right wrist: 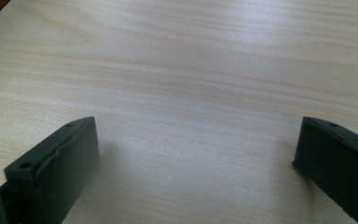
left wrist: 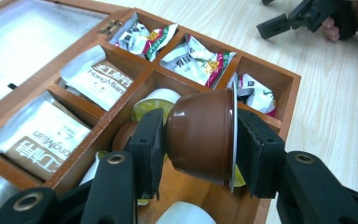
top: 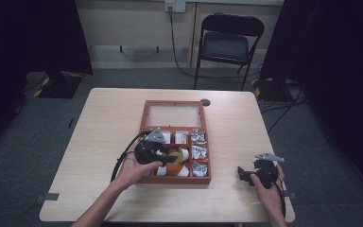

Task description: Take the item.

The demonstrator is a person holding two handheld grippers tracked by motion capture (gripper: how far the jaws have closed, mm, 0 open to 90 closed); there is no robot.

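The left claw [left wrist: 198,140] grips a brown coffee capsule [left wrist: 200,135] sideways, above the wooden box [top: 143,116] and its large compartment. The thin foil rim sits at one pad; it may slip or tip. The right claw [right wrist: 193,163] rests spread wide, empty, on the worktop [right wrist: 191,60].

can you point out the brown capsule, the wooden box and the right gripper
brown capsule [left wrist: 200,135], left gripper view, its side wall between the jaws
wooden box [top: 175,180], high view, near front rim
right gripper [top: 241,172], high view, between its open fingertips
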